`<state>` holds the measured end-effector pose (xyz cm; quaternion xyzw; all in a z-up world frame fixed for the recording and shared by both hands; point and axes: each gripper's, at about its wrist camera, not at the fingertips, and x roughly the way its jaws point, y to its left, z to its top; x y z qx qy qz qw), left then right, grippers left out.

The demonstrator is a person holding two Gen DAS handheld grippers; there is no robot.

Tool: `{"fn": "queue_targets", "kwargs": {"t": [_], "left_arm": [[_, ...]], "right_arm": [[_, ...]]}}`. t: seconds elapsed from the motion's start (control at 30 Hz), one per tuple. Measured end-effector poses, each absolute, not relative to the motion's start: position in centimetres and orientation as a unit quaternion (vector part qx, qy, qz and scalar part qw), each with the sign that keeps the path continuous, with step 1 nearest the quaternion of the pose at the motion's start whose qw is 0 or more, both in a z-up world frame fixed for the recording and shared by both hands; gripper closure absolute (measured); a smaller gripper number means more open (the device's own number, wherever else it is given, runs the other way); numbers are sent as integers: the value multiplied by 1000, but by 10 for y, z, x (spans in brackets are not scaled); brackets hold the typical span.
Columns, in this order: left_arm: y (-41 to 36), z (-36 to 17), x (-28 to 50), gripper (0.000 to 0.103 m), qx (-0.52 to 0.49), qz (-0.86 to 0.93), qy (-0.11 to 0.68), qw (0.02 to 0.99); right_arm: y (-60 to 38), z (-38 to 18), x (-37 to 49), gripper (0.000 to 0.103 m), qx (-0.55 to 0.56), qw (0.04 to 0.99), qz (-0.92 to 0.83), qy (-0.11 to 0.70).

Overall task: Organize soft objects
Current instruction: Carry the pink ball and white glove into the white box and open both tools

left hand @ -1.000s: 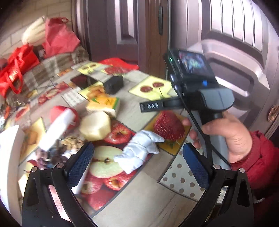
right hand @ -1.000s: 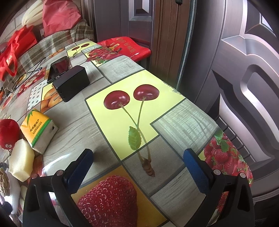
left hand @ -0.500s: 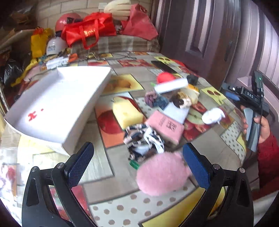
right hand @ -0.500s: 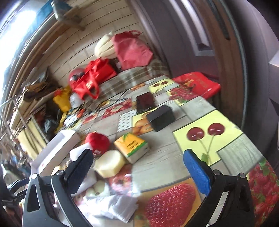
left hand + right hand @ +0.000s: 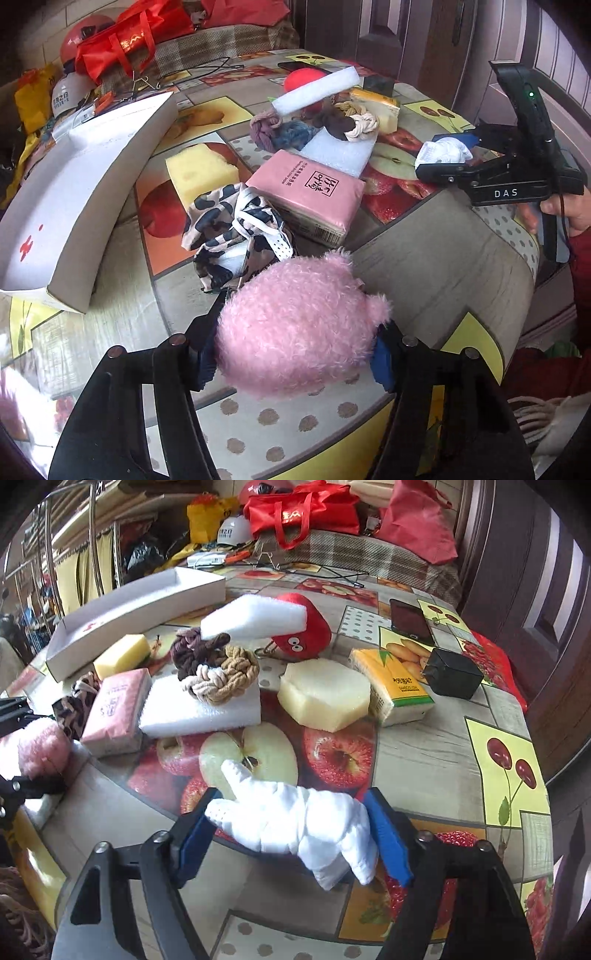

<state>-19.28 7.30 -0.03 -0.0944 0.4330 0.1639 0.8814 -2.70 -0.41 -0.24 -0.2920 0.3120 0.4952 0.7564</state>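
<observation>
The left gripper [image 5: 295,350] has just been closing, and its blue pads now press on both sides of a fluffy pink plush [image 5: 299,328] that rests on the bench [image 5: 443,266] close to its near edge. The right gripper [image 5: 291,834] has likewise just been closing — its pads are against a white glove [image 5: 295,823] that lies on the apple print of the bench cover, one glove finger pointing away from the camera. In the left wrist view a hand [image 5: 569,214] holds the right gripper's handle at the right edge.

Just beyond the plush lies a crumpled leopard-print cloth [image 5: 232,229], touching a pink tissue pack [image 5: 306,192]. Behind the pack sits a flat white foam block [image 5: 203,705] with a bundle of braided ropes [image 5: 218,672] — brown, tan and cream — resting on top. A yellow sponge [image 5: 122,653] lies to the left of these, next to a long white open box [image 5: 129,609]. A pale hexagonal foam piece [image 5: 325,694] is beside a yellow tissue pack [image 5: 399,686].

Further back a white foam bar [image 5: 255,620] leans on a red plush with eyes [image 5: 303,631]. A small black box [image 5: 452,677] and a dark phone [image 5: 410,620] lie near the far right, with red bags [image 5: 303,513] behind the bench.
</observation>
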Motion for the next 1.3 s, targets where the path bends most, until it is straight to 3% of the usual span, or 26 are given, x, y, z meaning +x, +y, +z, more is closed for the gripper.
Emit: {"fn": "queue_targets", "kwargs": {"t": [0.03,0.13,0.33,0.47,0.67,1.3], "left_arm": [[73,0,-195,41,-91,163,430,884],[76,11,-204,41,-91,168,406,894],[108,59,-234,40,-99,288,272,913],[146,63,-234,40,-80,401,205,889],[202,40,-240,40,-142,444,210,860],[214,40,-259,40,-180,424,181,869]], "right_arm": [[-3,-2,-27,38,-293,758,495,309],[-8,5,-27,43,-273,762,502,306],[-11,57,-41,43,-140,793,548,224],[0,72,-52,41,-28,830,532,165],[35,52,-88,41,-25,827,541,151],[107,47,-155,42,-37,791,594,139]]}}
